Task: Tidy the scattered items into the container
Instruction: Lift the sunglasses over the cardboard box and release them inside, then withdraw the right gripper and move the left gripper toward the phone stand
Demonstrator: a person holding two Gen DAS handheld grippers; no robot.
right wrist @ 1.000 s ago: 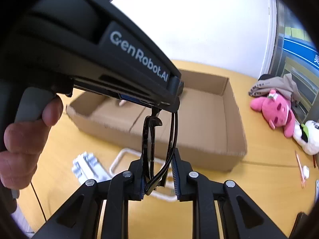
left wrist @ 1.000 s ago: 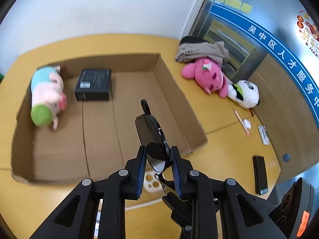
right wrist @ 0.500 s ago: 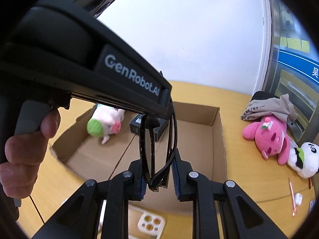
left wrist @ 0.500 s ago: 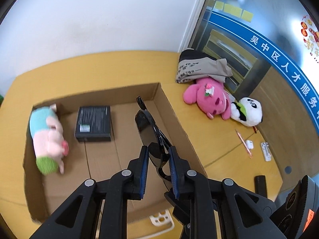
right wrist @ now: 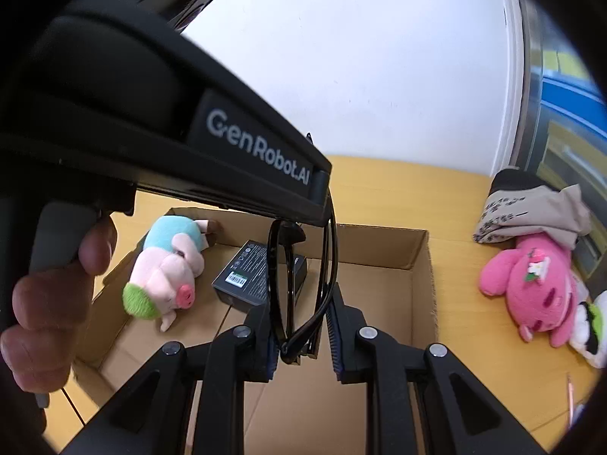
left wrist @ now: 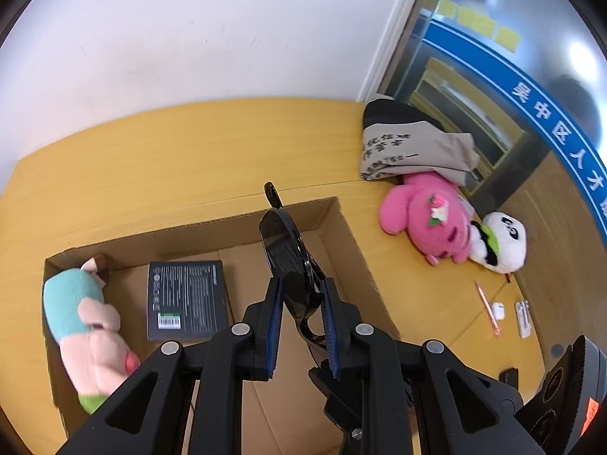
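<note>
- Left gripper's body (right wrist: 159, 121) is blocking the upper left of the right wrist view.
- Panda plush (right wrist: 592, 326) is being cropped by the frame edge.
- Small items (left wrist: 523, 318) beside the pen (left wrist: 487, 309) are staying too small to identify.

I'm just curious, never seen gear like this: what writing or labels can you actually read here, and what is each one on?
"GenRobot.AI": on the left gripper's black body, seen from the right wrist.
"中区人才": white characters on the blue wall band; its ends are cut off.
Black box: print and barcode too small to read.
Beige cloth: characters too blurred.
</note>
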